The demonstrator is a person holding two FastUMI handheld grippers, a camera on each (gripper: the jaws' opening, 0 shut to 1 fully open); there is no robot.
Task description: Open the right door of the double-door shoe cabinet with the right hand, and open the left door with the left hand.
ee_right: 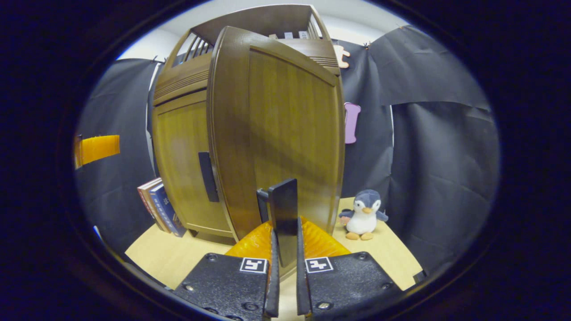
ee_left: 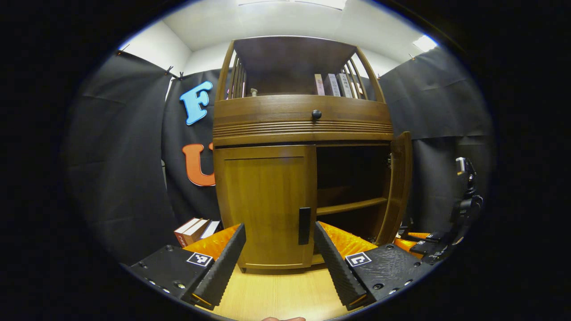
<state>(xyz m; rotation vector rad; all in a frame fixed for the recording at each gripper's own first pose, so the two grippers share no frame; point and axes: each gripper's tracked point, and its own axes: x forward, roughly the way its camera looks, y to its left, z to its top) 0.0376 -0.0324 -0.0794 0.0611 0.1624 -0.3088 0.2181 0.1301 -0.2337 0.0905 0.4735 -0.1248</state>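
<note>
Right door (ee_right: 285, 129) swung wide, my right gripper (ee_right: 285, 249) clamped on its handle (ee_right: 283, 214). Left door (ee_left: 265, 205) closed; left gripper (ee_left: 279, 263) spread wide, empty, near. I centre fingers on left handle (ee_left: 304, 225), pull along hinge arc.

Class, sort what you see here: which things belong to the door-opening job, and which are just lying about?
Job:
brown wooden right door, open
black handle, gripped by right gripper
closed brown wooden left door
open left gripper

Lying about:
plush grey penguin
leaning books
shelf books
</note>
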